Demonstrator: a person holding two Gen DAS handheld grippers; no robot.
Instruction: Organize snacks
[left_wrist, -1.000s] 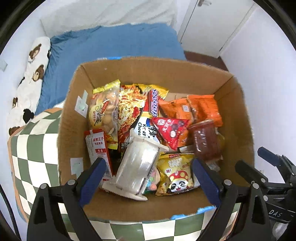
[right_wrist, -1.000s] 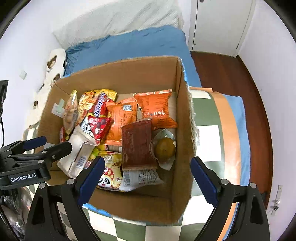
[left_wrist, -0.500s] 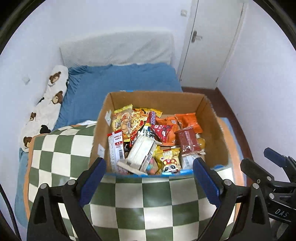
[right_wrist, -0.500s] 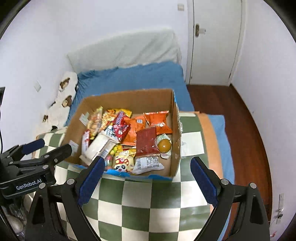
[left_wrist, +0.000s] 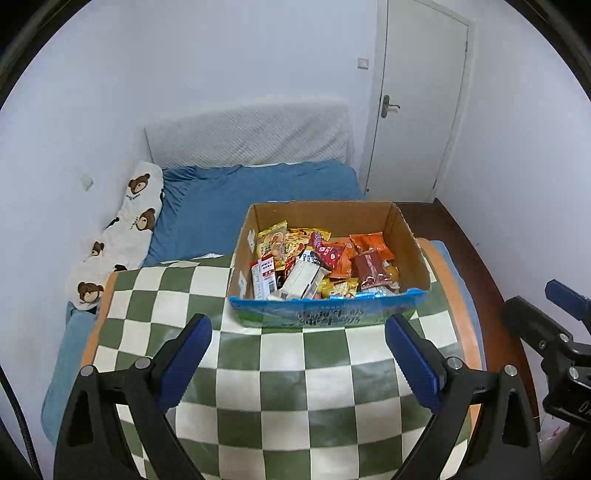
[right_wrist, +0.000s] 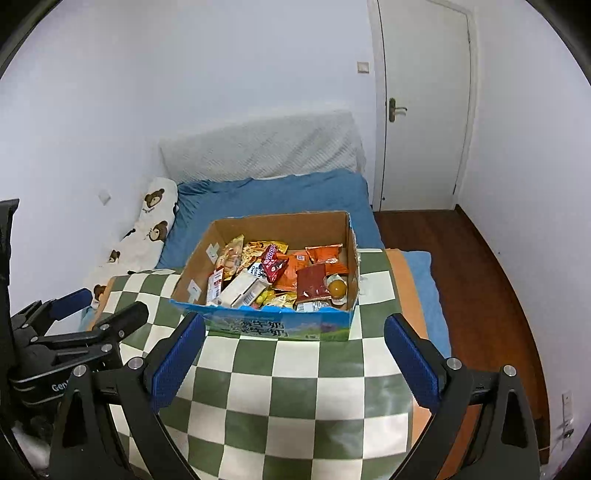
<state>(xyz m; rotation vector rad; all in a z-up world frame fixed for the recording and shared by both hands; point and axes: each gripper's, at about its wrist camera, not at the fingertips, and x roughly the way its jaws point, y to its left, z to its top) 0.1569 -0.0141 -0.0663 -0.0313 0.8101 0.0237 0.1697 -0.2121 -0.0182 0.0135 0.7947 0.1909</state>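
Note:
An open cardboard box (left_wrist: 325, 314) with a blue printed front stands on a green-and-white checked blanket; it also shows in the right wrist view (right_wrist: 277, 326). It holds several snack packets (left_wrist: 325, 258), among them orange bags (right_wrist: 325, 254), a dark red packet (right_wrist: 312, 282) and a white pack (right_wrist: 243, 290). My left gripper (left_wrist: 299, 358) is open and empty, well back from the box's front. My right gripper (right_wrist: 291, 354) is open and empty, also back from the box.
The checked blanket (left_wrist: 295, 387) covers the near end of a bed with a blue sheet (left_wrist: 258, 192) and a bear-print pillow (left_wrist: 122, 229). A white door (right_wrist: 424, 110) and wooden floor (right_wrist: 480, 277) are at the right. White walls surround the bed.
Both grippers have pulled back and up from right above the box's contents. The box now looks small and far, and the whole room is in view.

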